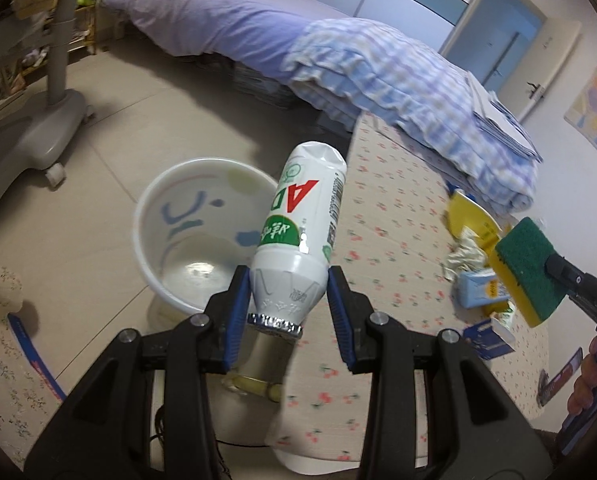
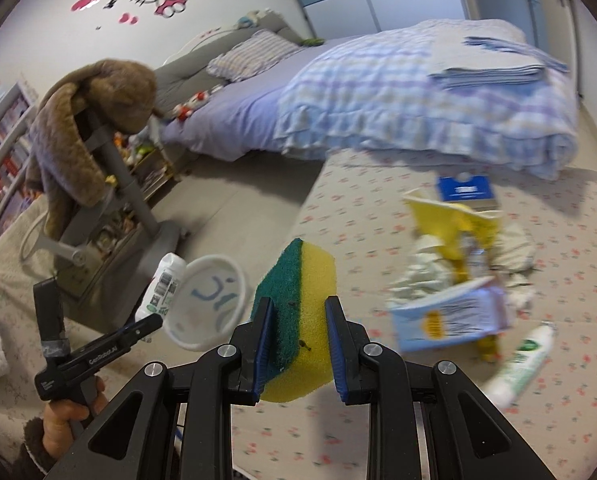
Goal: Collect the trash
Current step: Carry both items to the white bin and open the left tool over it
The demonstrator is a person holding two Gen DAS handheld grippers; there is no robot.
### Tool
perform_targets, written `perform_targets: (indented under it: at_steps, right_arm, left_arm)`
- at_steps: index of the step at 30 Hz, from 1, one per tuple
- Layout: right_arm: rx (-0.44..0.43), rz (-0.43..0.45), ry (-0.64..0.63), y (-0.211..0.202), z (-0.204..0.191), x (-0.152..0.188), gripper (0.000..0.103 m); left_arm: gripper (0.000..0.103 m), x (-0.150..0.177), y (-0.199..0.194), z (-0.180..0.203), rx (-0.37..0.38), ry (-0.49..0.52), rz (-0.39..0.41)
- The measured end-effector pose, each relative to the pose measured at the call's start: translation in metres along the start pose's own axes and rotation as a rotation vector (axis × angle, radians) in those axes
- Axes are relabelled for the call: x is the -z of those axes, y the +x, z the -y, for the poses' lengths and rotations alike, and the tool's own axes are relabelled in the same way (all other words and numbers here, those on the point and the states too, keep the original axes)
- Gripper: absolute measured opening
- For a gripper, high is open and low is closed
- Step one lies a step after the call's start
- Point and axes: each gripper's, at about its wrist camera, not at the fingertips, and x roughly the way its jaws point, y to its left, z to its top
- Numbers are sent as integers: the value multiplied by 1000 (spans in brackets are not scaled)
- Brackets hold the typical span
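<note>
My left gripper is shut on a white AD milk bottle, held by its neck end, beside and above the white waste bin on the floor. The bottle and bin also show in the right wrist view. My right gripper is shut on a yellow and green sponge, which appears in the left wrist view above the table. On the floral tablecloth lies a trash pile: a yellow wrapper, crumpled paper, a light blue carton, another white bottle.
A dark blue box lies at the table's far side. A bed with a checked quilt stands behind the table. A grey stand on castors with a brown plush toy stands on the floor left of the bin.
</note>
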Motion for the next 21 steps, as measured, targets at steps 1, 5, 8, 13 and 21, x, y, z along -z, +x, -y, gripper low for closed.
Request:
perform_targets:
  at_steps: [1,5,8,13,21]
  right_arm:
    - [-7,-6,-4,5,-5,0,26]
    - [-57,-47,-26,39,-33,0,26]
    - [-85,-68,-43,61,-53,0,26]
    - [-125,-97,-58,101,-79,3,26]
    - [-128,-112,-55,148,-95,2,27]
  left_arm:
    - [41,-1,1,-5,-7,-8,-1]
    - [41,-3,5,-24,-40,-30,-2]
    - [41,-8,11,-37,-52,-59,-10]
    - [41,-15,24,-50,-77,-70,-32]
    - [75,-17,24,-71,-187,-118,-50]
